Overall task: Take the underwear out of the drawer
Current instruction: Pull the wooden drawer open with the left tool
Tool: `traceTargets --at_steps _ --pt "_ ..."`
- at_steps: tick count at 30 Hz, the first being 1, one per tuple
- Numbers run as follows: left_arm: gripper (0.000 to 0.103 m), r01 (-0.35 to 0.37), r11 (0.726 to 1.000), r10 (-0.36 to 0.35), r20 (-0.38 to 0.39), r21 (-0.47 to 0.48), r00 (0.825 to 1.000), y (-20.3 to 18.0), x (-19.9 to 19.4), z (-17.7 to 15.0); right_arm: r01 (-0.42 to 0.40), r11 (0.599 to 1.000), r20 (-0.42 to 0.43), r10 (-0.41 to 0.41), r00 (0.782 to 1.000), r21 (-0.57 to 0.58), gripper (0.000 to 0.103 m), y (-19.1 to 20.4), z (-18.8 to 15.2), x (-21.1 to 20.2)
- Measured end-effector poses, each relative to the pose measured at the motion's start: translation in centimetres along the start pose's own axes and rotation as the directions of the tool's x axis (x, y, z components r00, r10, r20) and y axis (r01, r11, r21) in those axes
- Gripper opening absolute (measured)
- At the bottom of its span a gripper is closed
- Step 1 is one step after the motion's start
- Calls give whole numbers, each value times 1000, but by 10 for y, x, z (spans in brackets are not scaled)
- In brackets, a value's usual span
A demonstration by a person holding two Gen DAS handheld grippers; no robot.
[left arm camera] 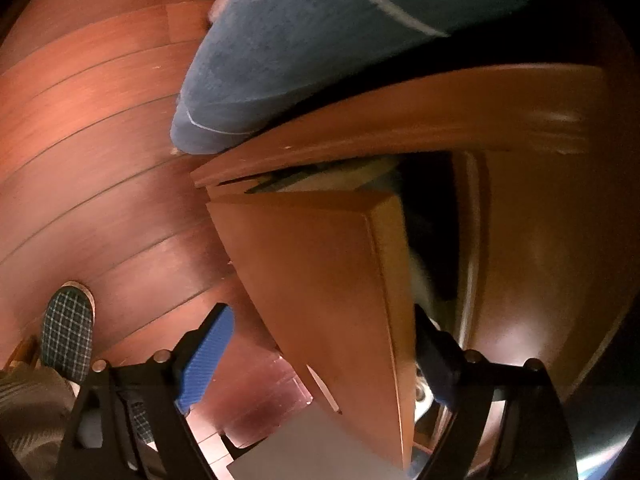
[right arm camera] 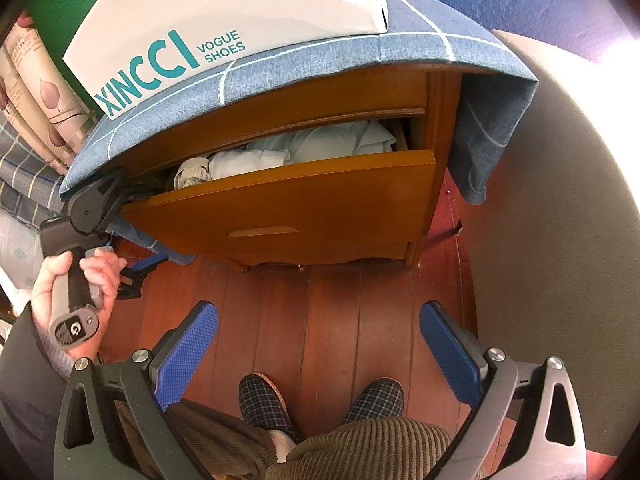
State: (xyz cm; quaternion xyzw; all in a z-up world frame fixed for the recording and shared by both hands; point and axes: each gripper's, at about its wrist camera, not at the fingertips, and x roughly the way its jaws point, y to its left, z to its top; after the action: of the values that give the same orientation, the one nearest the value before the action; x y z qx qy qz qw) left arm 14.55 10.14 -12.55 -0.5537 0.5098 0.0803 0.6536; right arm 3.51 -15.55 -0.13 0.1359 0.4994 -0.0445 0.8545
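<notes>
Blue pads (right arm camera: 188,354) of the right gripper (right arm camera: 320,356) stand wide apart, released, over the wood floor (right arm camera: 320,304), with nothing between them. Below them are two checked slippers (right arm camera: 264,404) and brown corduroy trousers (right arm camera: 360,448). Ahead stands a wooden nightstand (right arm camera: 436,92) draped with a blue cloth (right arm camera: 320,60), and a white shoe box (right arm camera: 224,12) printed XINCC VOGUE SHOES sits on the cloth. Its drawer (right arm camera: 288,208) is pulled partly out, and pale folded clothes (right arm camera: 320,146) show in the gap above the drawer front; which piece is underwear cannot be told. A beige ribbed item (right arm camera: 194,174) lies at the left end of that pile. At the drawer's left corner the left hand (right arm camera: 76,280) grips the handle of the left gripper (left arm camera: 320,360). In the left wrist view that gripper is spread across the drawer front: one blue finger (left arm camera: 204,360) lies outside the panel over the floor, the other finger (left arm camera: 434,360) is dark and partly hidden inside the drawer edge. The fingers straddle the panel with space between them, so the gripper is released, not clamped. Blurred pale fabric (left arm camera: 420,276) shows just inside the drawer beside the inner finger.
</notes>
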Motion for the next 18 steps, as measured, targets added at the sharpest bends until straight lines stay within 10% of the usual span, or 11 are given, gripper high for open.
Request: traceTargets --at_steps 12,18 --pt "95 -122 991 121 23 51 992 -3 4 -1 0 1000 17 0 1000 -5 100 0 0 0" --pt "98 -298 930 286 87 213 954 -16 -15 -11 5 1000 28 -4 1000 -9 100 0 1 -2"
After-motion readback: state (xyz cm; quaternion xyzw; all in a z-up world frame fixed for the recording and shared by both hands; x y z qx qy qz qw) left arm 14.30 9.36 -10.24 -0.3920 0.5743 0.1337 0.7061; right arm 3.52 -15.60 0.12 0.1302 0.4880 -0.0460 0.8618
